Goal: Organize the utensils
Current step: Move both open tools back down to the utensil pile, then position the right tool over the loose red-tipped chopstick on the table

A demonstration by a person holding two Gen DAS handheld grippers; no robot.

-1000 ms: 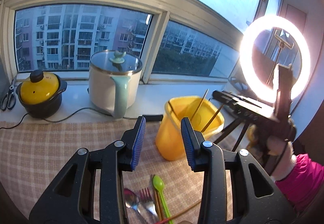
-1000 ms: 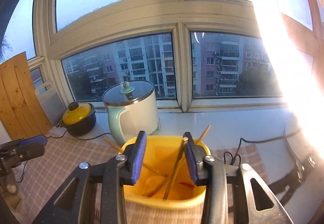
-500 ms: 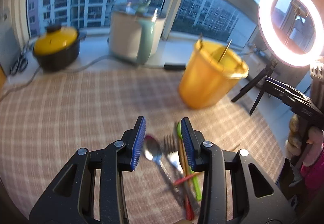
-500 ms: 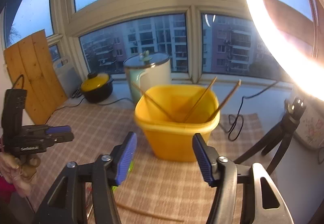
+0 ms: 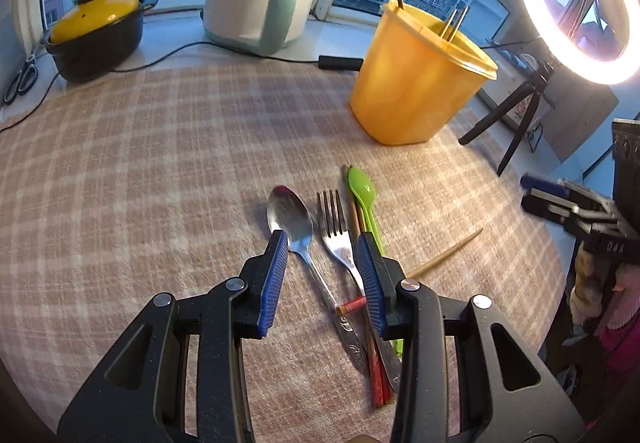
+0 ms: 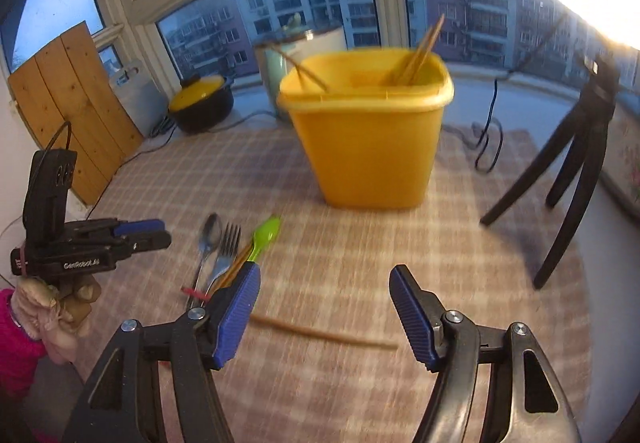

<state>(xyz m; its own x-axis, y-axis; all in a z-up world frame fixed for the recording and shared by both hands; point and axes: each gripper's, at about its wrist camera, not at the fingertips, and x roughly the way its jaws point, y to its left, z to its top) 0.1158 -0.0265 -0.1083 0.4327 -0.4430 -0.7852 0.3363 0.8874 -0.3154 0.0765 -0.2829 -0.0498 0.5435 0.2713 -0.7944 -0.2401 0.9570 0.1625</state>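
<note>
Left gripper [image 5: 322, 267], part open and empty, hung over metal spoon [image 5: 292, 217] and fork [image 5: 336, 231]. Right gripper [image 6: 324, 305], jaws just widened, empty, framed loose chopstick [image 6: 324, 333] for yellow bin [image 6: 368, 147].

One metal spoon [image 5: 291, 217], one fork [image 5: 335, 231], one green spoon [image 5: 363, 190], one yellow bin [image 5: 416, 77].

A yellow bin [image 5: 416, 83] stands on a pink-and-cream checked tablecloth [image 5: 140, 171]; beside it lie a lime-green spoon [image 5: 362, 189], silver cutlery and what look like red-tipped chopsticks [image 5: 378, 367].
</note>
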